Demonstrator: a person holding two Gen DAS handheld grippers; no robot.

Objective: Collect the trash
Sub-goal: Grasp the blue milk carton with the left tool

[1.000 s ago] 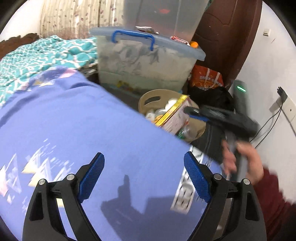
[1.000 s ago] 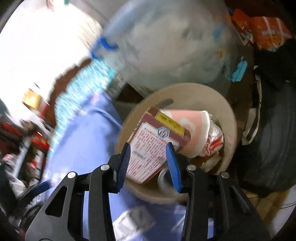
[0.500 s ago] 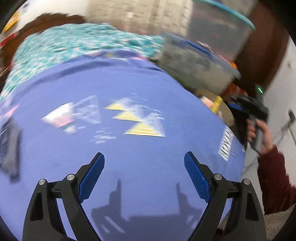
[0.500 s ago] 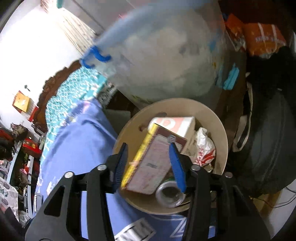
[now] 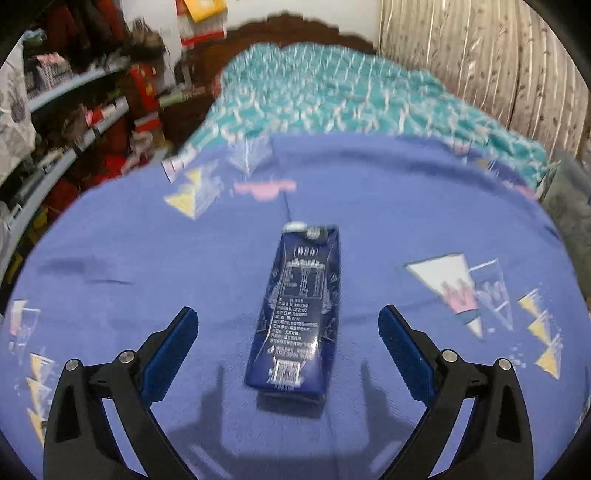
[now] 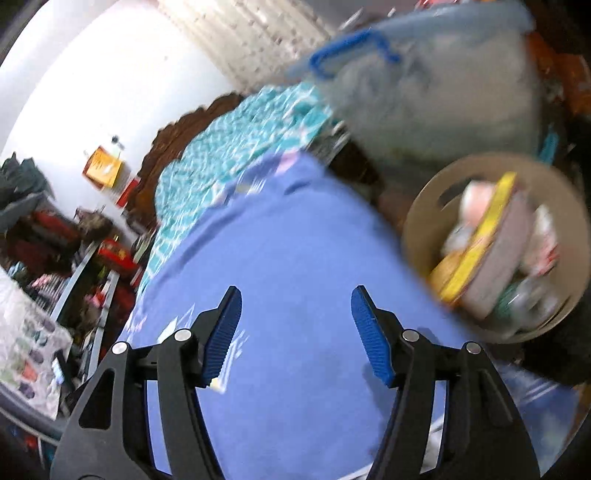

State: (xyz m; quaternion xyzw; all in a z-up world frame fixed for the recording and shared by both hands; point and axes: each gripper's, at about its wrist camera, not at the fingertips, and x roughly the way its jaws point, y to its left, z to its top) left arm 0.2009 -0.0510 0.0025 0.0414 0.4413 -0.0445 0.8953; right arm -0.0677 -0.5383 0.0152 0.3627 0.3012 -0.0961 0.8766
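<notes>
Box dropped in the bin, next trash item is now lined up.

The left gripper (image 5: 287, 339) has swung from the bin to a dark blue carton (image 5: 299, 321) lying on the purple sheet (image 5: 110, 258), jaws opening wide around it without touching; the right gripper (image 6: 295, 332), opening and empty, has released the yellow-edged box (image 6: 484, 254) into the bin (image 6: 417, 221).

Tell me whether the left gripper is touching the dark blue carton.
Apart. The left wrist view shows blue sheet between both opening fingers of the left gripper and the carton.

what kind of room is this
Most likely a cluttered bedroom: a bed with a dark carved wooden headboard, a teal patterned quilt and a purple bedsheet, plus crowded storage shelves.
</notes>
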